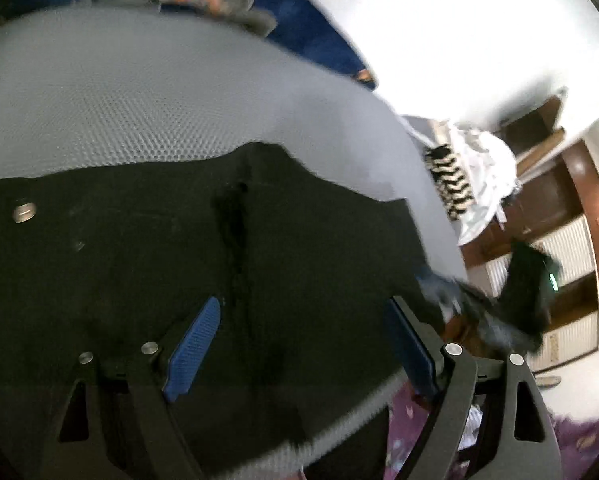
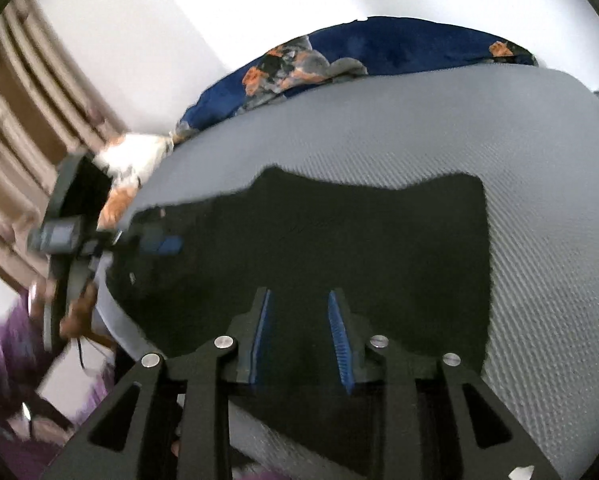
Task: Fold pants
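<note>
One pair of black pants [image 1: 147, 248] lies flat on the grey bed [image 1: 139, 92], just ahead of both tools. No writing is legible. Left tool [image 1: 303, 344] gapes wide, empty; right tool [image 2: 299, 336] stands narrowly apart, gripping nothing.

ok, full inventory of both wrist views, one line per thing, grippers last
pants: one, black, spread flat on the grey surface, metal button near one edge
textured cover: one, grey, under the pants
floral bedding: one, dark blue with orange and grey, along the far edge
clothes pile: one, white plus black-and-white zigzag, beside the bed
wooden cabinet: one, brown, background
left gripper: black, blue pads, open above the pants
right gripper: black, blue pads, narrow gap, nothing between the pads
</note>
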{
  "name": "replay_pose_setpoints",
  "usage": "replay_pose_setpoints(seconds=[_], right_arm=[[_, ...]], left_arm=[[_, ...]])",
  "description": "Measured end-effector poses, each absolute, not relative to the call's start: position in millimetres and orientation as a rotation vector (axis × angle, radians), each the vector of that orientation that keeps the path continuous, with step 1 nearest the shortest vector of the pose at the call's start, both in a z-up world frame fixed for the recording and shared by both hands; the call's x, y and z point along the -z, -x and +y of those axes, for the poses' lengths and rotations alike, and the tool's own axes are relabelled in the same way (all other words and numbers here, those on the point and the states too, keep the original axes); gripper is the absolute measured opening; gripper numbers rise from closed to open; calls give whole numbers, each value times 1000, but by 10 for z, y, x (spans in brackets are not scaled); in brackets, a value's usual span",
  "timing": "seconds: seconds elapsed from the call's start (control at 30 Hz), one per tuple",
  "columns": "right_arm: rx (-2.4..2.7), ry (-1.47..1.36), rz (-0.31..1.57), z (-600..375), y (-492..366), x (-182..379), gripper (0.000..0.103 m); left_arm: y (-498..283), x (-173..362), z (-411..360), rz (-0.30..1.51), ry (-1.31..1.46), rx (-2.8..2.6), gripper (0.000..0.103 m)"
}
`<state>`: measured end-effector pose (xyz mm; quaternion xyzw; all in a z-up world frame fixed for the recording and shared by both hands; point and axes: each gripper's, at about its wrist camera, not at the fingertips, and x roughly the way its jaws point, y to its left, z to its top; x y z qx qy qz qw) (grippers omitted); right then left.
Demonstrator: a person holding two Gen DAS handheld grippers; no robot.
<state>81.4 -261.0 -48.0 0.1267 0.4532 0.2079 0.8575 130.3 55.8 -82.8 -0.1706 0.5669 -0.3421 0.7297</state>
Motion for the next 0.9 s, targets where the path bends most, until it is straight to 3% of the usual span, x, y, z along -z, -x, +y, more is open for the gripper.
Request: replay_pose_setpoints(seconds=[0.1, 0.23, 0.27, 0.3, 0.37, 0.7, 0.9], right_arm=[[-428, -246, 981, -2668, -753, 605, 29], [-428, -319, 998, -2777, -774, 712, 29], [-428, -331, 999, -2798, -742, 720, 29], [-429, -346, 1000, -2808, -758, 740, 30], [-437, -364, 1010, -2817, -751, 764, 32], [-439, -411, 997, -2847, -718, 811, 33], [-439, -404, 992, -2861, -728, 822, 34]], left_arm=[[-1457, 1021, 352, 1306, 291, 698, 84], [-1507, 1006, 170, 1248, 273, 780, 84], [-1495, 983, 144, 1218, 265, 809, 74], [-1493, 982, 110, 1210, 250, 826, 48], [-1532, 1024, 31, 1222, 203, 810, 13], [-1599, 817, 160, 1079, 177, 777, 10], [-1675, 960, 215, 1096, 243, 732, 10]])
